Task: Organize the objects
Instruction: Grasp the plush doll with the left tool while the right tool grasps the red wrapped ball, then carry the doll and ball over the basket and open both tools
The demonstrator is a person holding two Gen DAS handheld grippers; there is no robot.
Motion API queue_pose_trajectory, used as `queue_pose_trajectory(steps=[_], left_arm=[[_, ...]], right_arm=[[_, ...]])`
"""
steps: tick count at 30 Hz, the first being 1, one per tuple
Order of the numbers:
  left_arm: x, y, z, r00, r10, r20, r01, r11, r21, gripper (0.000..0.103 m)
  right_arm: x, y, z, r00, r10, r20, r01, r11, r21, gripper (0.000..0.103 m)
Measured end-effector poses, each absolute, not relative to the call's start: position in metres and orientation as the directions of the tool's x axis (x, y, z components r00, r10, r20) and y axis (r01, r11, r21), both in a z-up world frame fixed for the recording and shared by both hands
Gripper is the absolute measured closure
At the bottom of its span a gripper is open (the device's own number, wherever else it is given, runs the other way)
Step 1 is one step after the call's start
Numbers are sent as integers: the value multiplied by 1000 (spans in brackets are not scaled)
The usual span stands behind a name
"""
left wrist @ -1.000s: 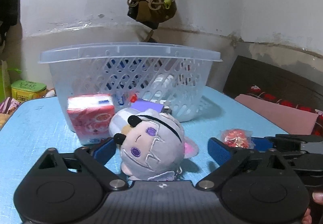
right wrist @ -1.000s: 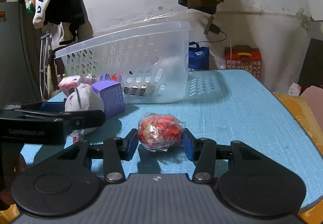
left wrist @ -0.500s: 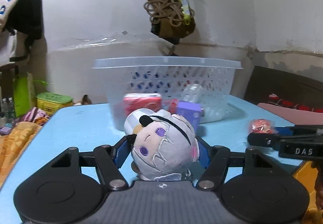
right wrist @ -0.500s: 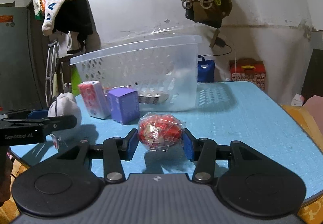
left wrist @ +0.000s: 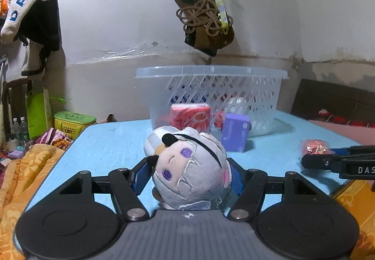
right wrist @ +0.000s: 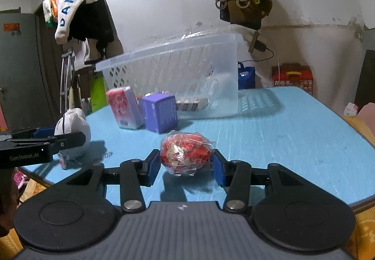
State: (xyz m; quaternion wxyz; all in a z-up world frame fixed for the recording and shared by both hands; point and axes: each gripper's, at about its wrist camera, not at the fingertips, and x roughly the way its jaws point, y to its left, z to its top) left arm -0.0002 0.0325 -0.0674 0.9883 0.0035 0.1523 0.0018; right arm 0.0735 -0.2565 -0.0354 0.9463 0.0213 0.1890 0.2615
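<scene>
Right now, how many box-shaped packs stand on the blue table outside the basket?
2: a red-and-white tissue pack and a purple cardboard box, side by side before the clear plastic basket. More may hide behind it.

Dim indoor light — soft shadows, fisheye-bent edges, slight blur.

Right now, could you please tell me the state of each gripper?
Left gripper: shut on the plush doll.
Right gripper: shut on the wrapped red packet.
</scene>
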Motion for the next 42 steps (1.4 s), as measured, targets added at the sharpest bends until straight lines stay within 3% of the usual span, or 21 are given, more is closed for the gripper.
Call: queue_pose_trajectory(steps=[19, 30, 35, 39, 42], left_arm=[[1, 37, -63, 952, -5, -307, -6, 999, -35, 34], [-11, 43, -26, 978, -7, -211, -1, 999, -40, 34], [11, 50, 23, 988, -44, -151, 39, 999, -38, 34], [56, 49, 69, 984, -102, -149, 101, 995, -13, 34], [109, 46, 90, 967, -105, -233, 102, 994, -25, 34]], right_arm=[[60, -256, -15, 798, 508, -324, -485, 861, 154, 53], [62, -267, 35, 823, 512, -245, -501, 859, 112, 53], [89, -249, 82, 845, 496, -200, -497, 867, 49, 53], [147, -229, 110, 822, 504, -266, -502, 861, 80, 53], [195, -211, 114, 803, 474, -360, -476, 875, 90, 53]])
